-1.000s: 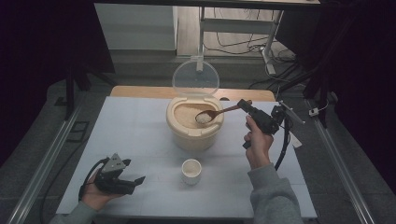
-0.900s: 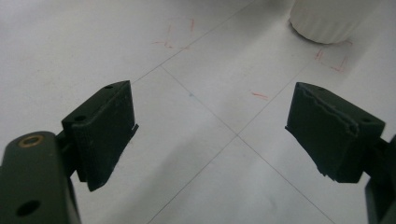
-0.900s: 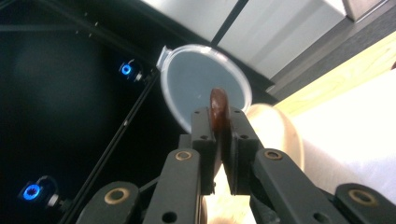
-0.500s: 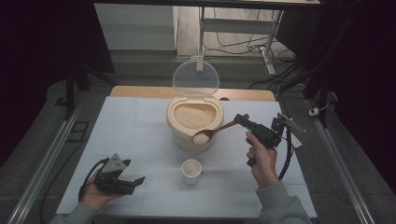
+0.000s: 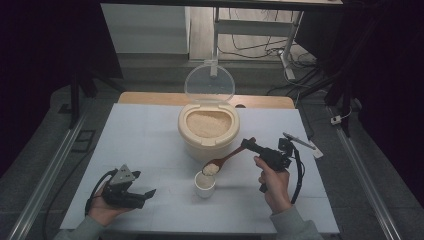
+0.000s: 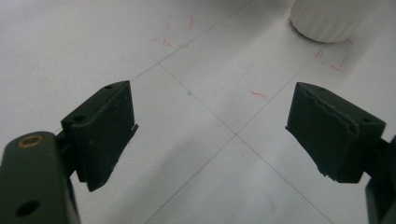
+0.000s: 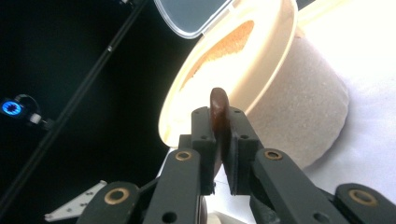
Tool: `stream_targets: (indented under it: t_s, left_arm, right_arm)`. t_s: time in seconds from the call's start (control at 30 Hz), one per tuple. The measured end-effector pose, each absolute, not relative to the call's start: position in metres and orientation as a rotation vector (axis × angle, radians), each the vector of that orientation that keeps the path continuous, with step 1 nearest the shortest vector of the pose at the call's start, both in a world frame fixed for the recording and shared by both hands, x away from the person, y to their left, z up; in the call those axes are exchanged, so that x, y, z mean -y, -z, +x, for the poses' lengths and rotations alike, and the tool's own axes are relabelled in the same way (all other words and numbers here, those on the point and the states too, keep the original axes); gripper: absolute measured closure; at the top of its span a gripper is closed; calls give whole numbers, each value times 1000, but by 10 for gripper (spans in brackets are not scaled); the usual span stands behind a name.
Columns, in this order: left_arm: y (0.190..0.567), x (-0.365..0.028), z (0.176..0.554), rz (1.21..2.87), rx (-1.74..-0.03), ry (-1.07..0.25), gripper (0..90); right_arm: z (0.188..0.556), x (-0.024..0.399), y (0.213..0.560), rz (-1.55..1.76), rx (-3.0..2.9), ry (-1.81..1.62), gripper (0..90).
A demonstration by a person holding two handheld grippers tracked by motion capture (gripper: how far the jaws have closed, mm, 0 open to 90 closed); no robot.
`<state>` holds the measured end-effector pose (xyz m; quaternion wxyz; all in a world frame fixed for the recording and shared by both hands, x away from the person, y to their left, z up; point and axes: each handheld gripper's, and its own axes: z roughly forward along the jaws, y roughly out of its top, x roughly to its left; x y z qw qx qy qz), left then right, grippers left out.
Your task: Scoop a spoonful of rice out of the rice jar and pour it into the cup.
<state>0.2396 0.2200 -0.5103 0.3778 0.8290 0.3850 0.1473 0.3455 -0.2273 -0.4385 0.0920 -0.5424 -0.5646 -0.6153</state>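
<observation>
While the wooden spoon (image 5: pixel 231 156) looks stiff and light, its load of rice (image 5: pixel 210 169) is loose grain that would spill at any tilt or jolt, so I judge it wants a level, slow carry. The hold is at the far end of the handle, which puts a long lever on the bowl; a grip nearer the bowl would steady it, but the end grip keeps the tool out of the grain. In the right gripper view the handle's tip (image 7: pixel 218 103) stands pinched edge-on between the two black jaws, which are closed tight on it. The right gripper (image 5: pixel 248 145) holds the spoon slanting down toward the person, its bowl just over the rim of the small white cup (image 5: pixel 204 185), which looks light enough to tip if knocked. Behind it stands the cream rice container (image 5: pixel 208 131), full of grain, with its clear lid (image 5: pixel 209 83) hinged upright.

A second ago the spoon's bowl lay inside the container; half a second ago it was at the container's near rim; now it has come down over the cup.

The left gripper (image 5: pixel 142 195) rests low on the white table (image 5: pixel 140 135) at the near left, jaws wide apart and holding nothing, as it did in both earlier frames.
</observation>
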Motion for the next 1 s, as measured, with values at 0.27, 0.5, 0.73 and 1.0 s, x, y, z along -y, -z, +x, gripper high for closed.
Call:
stream_targets:
  t_s: [0.27,0.5,0.73,1.0]
  left_arm:
    - [510,-220,239,2120,-984,-376,148]
    - [511,-219,239,2129,-978,-378,148]
    - [511,-220,239,2121,-982,-379,149]
    - [512,-219,238,2123,-980,-383,149]
  right_arm:
    - [339,210,431,-1557,1906,1851,836]
    - [325,197,420,-1430,2096,1943,835]
    - [309,194,413,-1275,2221,2061,836]
    - [305,204,410,-1219,2212,2128,835]
